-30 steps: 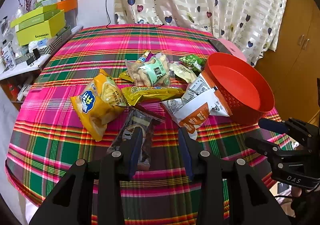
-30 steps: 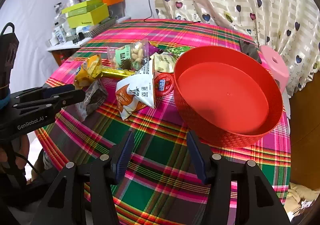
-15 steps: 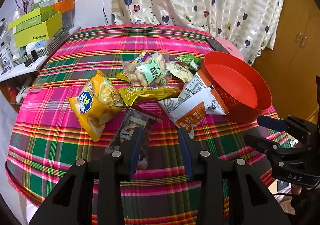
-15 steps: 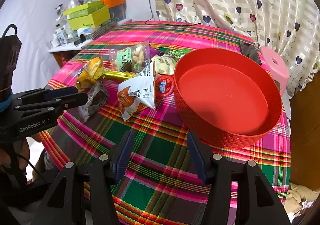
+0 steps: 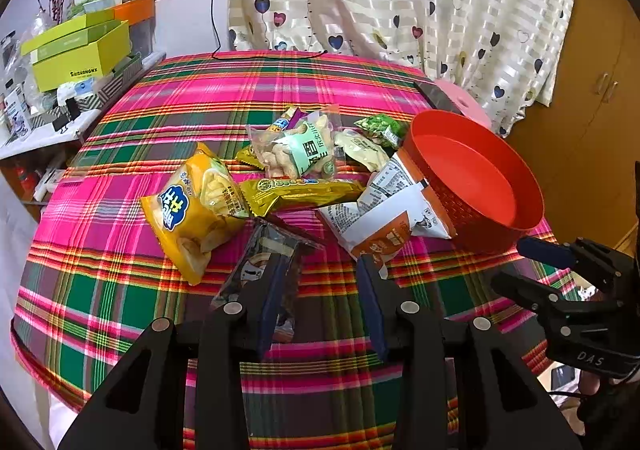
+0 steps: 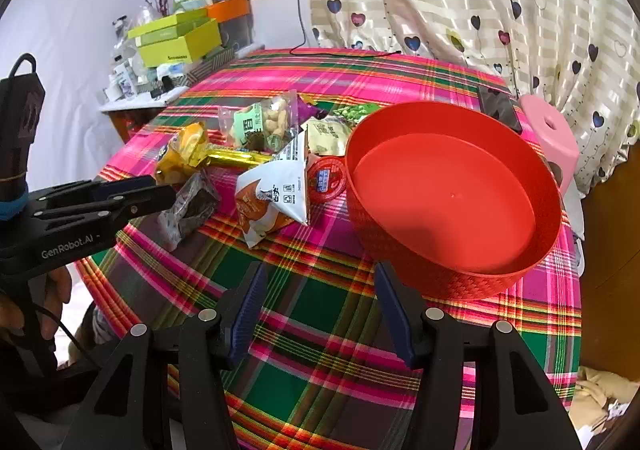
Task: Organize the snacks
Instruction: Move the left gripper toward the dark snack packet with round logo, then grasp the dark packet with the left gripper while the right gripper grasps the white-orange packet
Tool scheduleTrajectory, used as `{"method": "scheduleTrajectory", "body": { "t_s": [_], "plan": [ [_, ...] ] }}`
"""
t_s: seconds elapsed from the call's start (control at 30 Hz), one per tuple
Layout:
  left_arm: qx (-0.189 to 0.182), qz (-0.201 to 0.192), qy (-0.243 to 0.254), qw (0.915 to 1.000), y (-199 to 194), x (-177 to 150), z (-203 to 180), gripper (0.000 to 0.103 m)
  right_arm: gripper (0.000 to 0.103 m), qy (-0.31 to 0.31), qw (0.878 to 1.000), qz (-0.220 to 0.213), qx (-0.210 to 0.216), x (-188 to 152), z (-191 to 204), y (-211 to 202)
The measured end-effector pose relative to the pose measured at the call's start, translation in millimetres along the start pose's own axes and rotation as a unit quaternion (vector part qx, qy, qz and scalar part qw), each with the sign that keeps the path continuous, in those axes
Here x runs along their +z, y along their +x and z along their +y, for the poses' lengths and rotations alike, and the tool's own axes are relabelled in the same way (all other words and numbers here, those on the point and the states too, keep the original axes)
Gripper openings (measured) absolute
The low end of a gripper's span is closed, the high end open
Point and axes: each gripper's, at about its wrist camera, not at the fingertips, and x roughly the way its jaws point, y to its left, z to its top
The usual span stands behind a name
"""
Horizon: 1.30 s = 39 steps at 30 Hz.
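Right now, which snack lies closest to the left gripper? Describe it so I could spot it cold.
Start at the red basket on the plaid tablecloth, then scan across the snack pile to its near edge. The dark, partly see-through packet lies there alone, the only dull wrapper.

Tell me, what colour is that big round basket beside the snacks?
The basket is red-orange all over, inside and out. The right wrist view shows it best.

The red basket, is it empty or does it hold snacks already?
Empty: the red basket shows only its bare floor; all snack packets lie outside on the tablecloth.
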Motion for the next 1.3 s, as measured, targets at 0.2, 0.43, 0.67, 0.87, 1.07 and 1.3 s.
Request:
{"method": "scheduleTrajectory", "body": {
  "t_s": [0.2, 0.43, 0.67, 0.87, 1.07, 1.3],
  "plan": [
    [0.001, -0.001, -0.001, 1.0000, 0.6, 0.4, -0.6, 0.038, 0.055, 0.001, 1.000, -0.001, 0.002, 0.5, -0.8, 0.1],
    [-0.008, -0.001, -0.003, 1.0000, 0.7, 0.7, 2.1, 0.038, 0.055, 0.006, 1.000, -0.007, 0.013, 3.9, -2.8, -0.3],
    [-0.015, -0.017, 0.006, 0.9997, -5.1, 1.5, 3.2, 0.038, 0.055, 0.007, 0.999, -0.021, 0.030, 5.2, -2.3, -0.4],
    [-0.018, -0.021, 0.005, 0.9996, -7.4, 1.8, 9.4, 0.038, 0.055, 0.001, 0.999, -0.030, 0.037, 6.2, 0.9, 0.6],
    [-0.011, -0.011, -0.003, 0.9999, -5.7, -1.6, 17.0, 0.038, 0.055, 0.001, 0.999, -0.023, 0.045, 5.0, 2.0, 4.0],
    [-0.008, -0.001, 0.002, 1.0000, -3.7, -3.6, 20.5, 0.038, 0.057, 0.005, 0.998, -0.021, 0.059, 3.6, 0.6, 4.6]
  ]
}}
